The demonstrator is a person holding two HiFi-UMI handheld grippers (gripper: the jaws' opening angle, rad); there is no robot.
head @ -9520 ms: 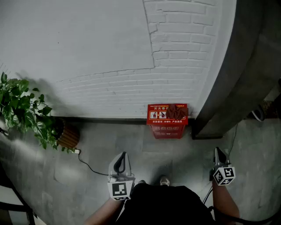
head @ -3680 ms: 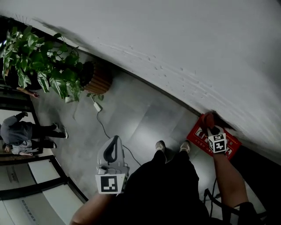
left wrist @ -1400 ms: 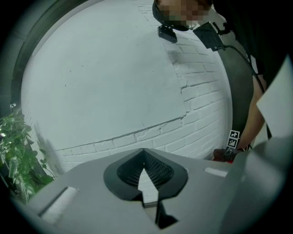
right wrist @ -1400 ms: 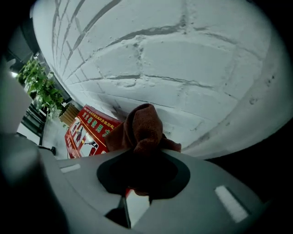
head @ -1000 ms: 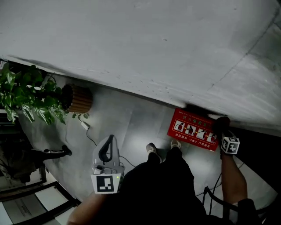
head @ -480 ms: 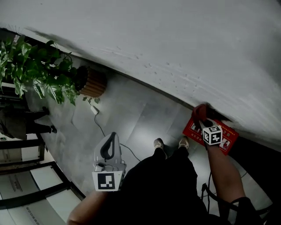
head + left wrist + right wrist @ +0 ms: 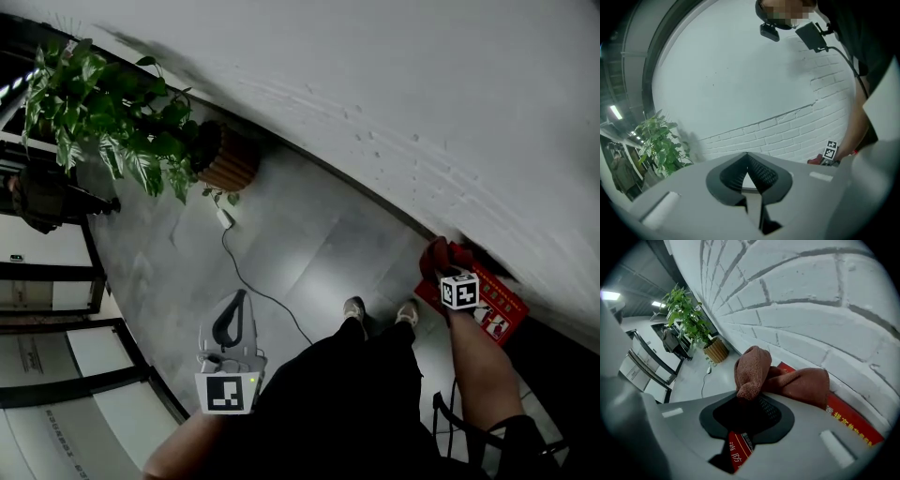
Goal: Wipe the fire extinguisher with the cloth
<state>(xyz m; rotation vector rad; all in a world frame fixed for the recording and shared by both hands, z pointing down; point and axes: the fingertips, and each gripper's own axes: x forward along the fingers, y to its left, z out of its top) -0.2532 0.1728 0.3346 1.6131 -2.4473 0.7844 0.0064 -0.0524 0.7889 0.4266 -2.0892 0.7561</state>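
Observation:
A red fire extinguisher box (image 7: 494, 308) with printed labels stands on the floor against the white brick wall. My right gripper (image 7: 439, 265) hangs over its left end, shut on a crumpled reddish-brown cloth (image 7: 435, 255). In the right gripper view the cloth (image 7: 780, 378) bulges out of the right gripper (image 7: 751, 398), with the red box (image 7: 851, 417) just beyond it at the foot of the wall. My left gripper (image 7: 240, 297) is held low at the left, away from the box. Its jaws meet at the tips with nothing in them, as the left gripper view shows on the left gripper (image 7: 747, 155).
A potted plant (image 7: 122, 122) in a ribbed brown pot (image 7: 228, 160) stands by the wall at the left. A cable (image 7: 267, 295) with a white plug runs across the grey floor. My shoes (image 7: 354, 308) are close to the box. Black-framed glass panels (image 7: 56, 328) line the far left.
The right gripper has carried the cloth from past the box's right end leftward across its top to its left end. The head view has swung. The left gripper stays shut and empty.

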